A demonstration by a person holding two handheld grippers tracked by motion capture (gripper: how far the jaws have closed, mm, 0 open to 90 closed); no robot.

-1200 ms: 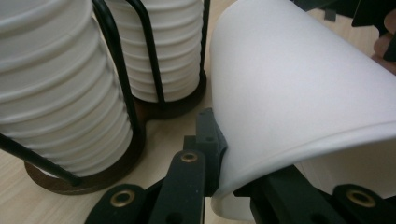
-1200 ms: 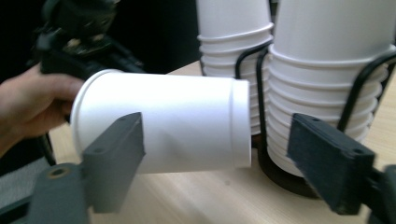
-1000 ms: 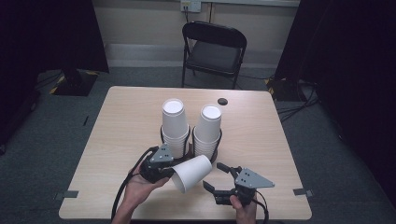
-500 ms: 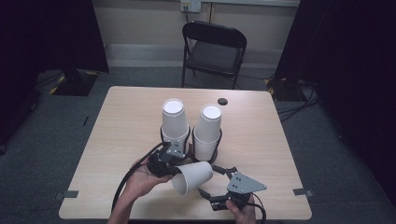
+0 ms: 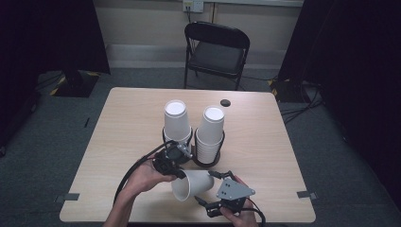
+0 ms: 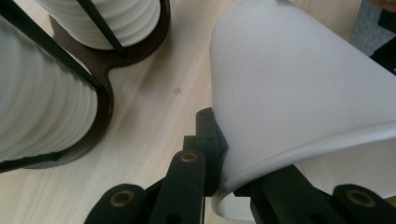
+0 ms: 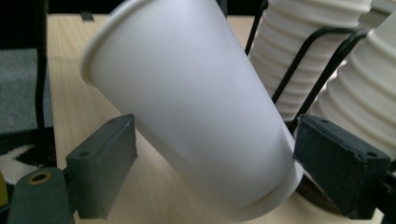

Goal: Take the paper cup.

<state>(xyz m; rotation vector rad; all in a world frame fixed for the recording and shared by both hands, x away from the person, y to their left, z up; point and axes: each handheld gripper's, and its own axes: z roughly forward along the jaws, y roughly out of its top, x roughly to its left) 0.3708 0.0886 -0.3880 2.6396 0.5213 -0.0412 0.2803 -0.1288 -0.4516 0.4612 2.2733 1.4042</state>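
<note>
From the high view, I have the left gripper point(image 5: 176, 166) clamped on the rim of a single white paper cup point(image 5: 191, 184), which lies tipped on its side above the near part of the desk point(image 5: 118, 123), mouth toward me. I hold it by the rim so the body stays free for the other hand. The right gripper point(image 5: 208, 187) sits just beside the cup, its jaws spread to either side of the narrow end. Behind them stands the black wire holder point(image 5: 208, 158) with two stacks of cups point(image 5: 177, 120).

In the left gripper view, my jaws are closed tight on the cup's point(image 6: 299, 98) rolled lip, one inside and one outside (a thin pinch, so the wall could buckle). The holder's base point(image 6: 105, 100) lies near on the wood.

In the right gripper view, the jaws stand open around the cup point(image 7: 196, 107) near its base; I judge the pads are not pressing yet, ready to take it over.
</note>
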